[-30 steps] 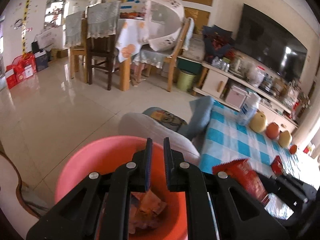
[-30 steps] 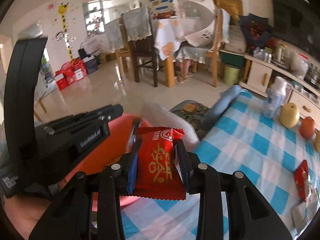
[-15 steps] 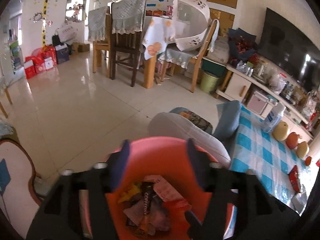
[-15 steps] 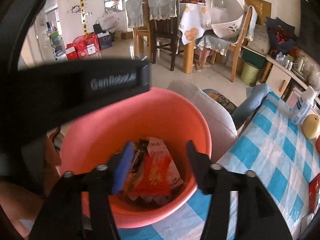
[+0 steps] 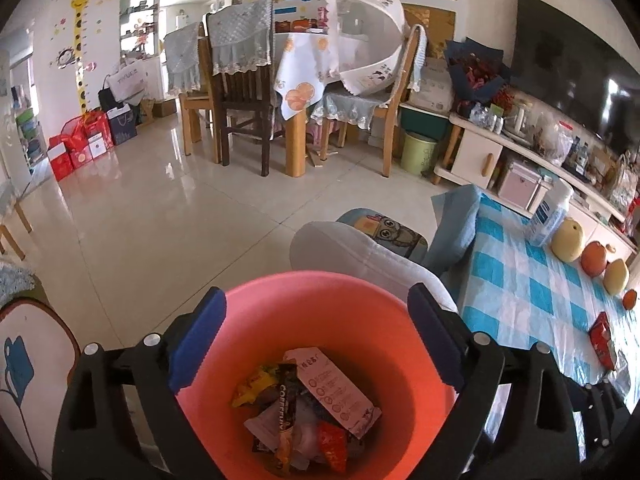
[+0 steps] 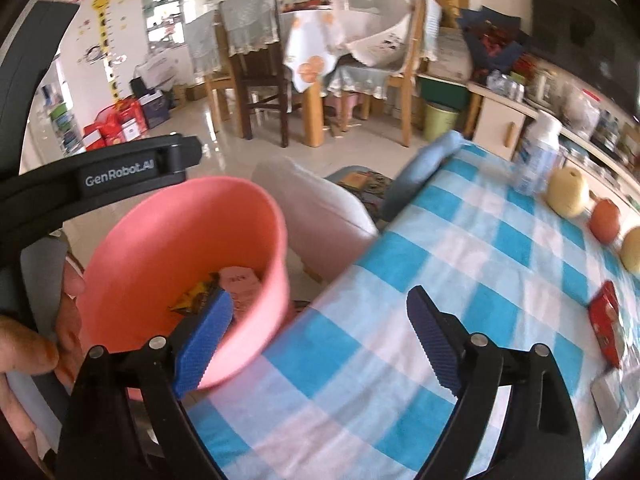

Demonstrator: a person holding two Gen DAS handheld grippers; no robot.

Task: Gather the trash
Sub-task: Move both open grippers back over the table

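Two tools are in view, both with jaws apart after just opening, and nothing sits between either pair. Largest item: the worktop (image 6: 472, 264), under a blue-and-white checked cloth, fills the right half of the right wrist view and the right edge of the left wrist view. Next: the pink bin (image 5: 320, 320), at bottom centre of the left wrist view, directly below and beyond the left tool (image 5: 316, 336), whose blue pads frame its rim. In the right wrist view the bin stands at lower left, just beside the worktop's edge; the right tool (image 6: 320, 336) hangs over that edge, its left pad overlapping the bin's rim in the picture. A hand (image 6: 36, 336) grips the left tool's handle at far left. Trash wrappers (image 5: 308, 412) lie heaped in the bin's bottom. One red packet (image 6: 606, 324) lies on the worktop at right, well apart from both tools. Fruit (image 6: 568, 192) lines the worktop's upper right edge.
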